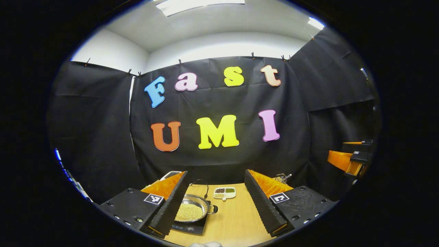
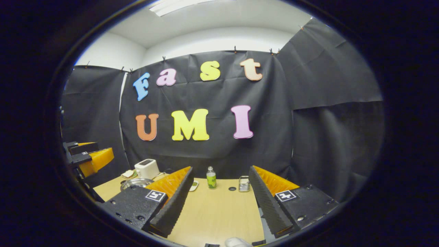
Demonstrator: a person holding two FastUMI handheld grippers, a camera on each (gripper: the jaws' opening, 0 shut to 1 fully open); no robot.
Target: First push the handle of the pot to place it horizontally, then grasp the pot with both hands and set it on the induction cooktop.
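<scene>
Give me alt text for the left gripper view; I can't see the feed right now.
The pot, full of small yellowish beans, sits on the induction cooktop on the wooden table, partly behind the left finger of the open left gripper. A small divided dish lies behind it, and the right gripper hangs at the far right.

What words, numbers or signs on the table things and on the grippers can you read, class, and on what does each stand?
No text can be read.
Bottle label: too small to read.
Induction cooktop panel: too blurred to read.
Square tags on left gripper and right gripper: black-and-white patterns, no words.
</scene>
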